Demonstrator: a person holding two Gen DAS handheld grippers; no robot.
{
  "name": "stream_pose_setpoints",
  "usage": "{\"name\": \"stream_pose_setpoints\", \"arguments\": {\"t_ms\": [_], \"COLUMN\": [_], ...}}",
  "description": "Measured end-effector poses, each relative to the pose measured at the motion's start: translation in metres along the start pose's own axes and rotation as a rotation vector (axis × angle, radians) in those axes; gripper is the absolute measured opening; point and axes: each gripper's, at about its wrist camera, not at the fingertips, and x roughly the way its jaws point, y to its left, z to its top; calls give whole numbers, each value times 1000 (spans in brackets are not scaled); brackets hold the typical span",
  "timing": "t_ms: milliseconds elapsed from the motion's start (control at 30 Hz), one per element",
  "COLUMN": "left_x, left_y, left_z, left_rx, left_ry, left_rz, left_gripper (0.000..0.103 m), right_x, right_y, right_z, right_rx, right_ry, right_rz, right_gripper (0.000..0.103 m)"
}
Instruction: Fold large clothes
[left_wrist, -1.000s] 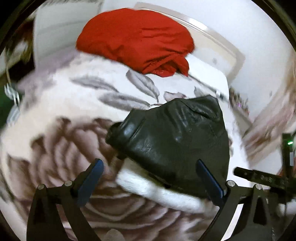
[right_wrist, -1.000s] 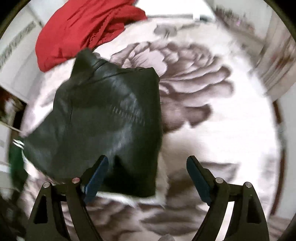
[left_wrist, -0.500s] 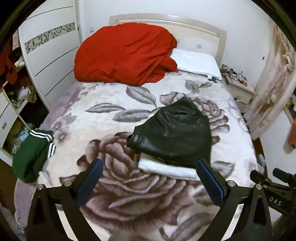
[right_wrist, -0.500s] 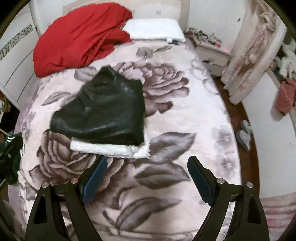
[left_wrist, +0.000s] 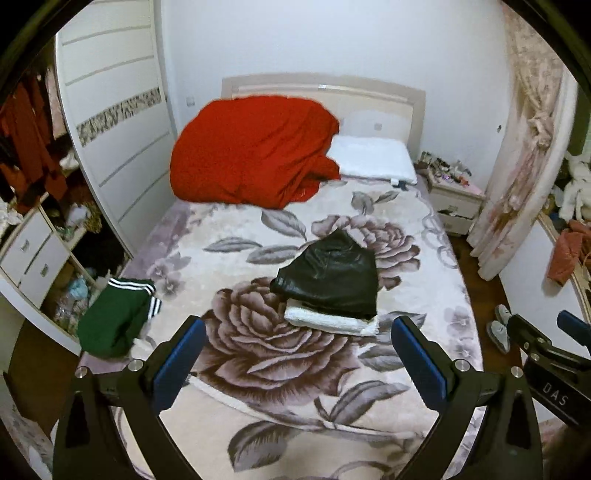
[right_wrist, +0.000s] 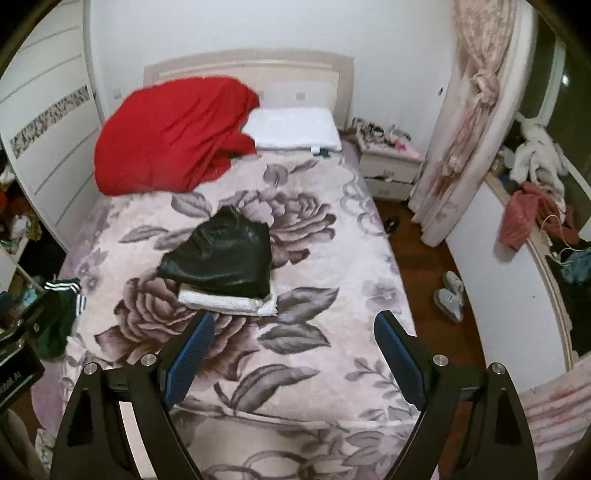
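A folded black leather garment with white fleece lining lies in the middle of the rose-patterned bed; it also shows in the right wrist view. My left gripper is open and empty, held well back from the garment, near the foot of the bed. My right gripper is open and empty, equally far back. A green garment with white stripes lies at the bed's left edge.
A red duvet and a white pillow lie at the headboard. A wardrobe stands on the left, a nightstand and a curtain on the right. Slippers lie on the wooden floor.
Both grippers have pulled back and up from the black garment, from close above it to the foot of the bed. The garment lies folded where it was.
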Motion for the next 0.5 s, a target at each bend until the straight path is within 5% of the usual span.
{"name": "stream_pose_setpoints", "arguments": {"t_ms": [233, 500], "left_x": [-70, -105], "left_y": [-12, -18], "left_z": [-9, -18], "left_rx": [19, 21], "left_ry": [-47, -9], "left_rz": [-3, -17], "left_gripper": [102, 103], "right_x": [-110, -183], "right_y": [-21, -39], "right_z": [-9, -30], "right_rx": [-15, -15], "right_ry": [-131, -146], "right_rz": [-13, 3], "right_gripper": [94, 94]}}
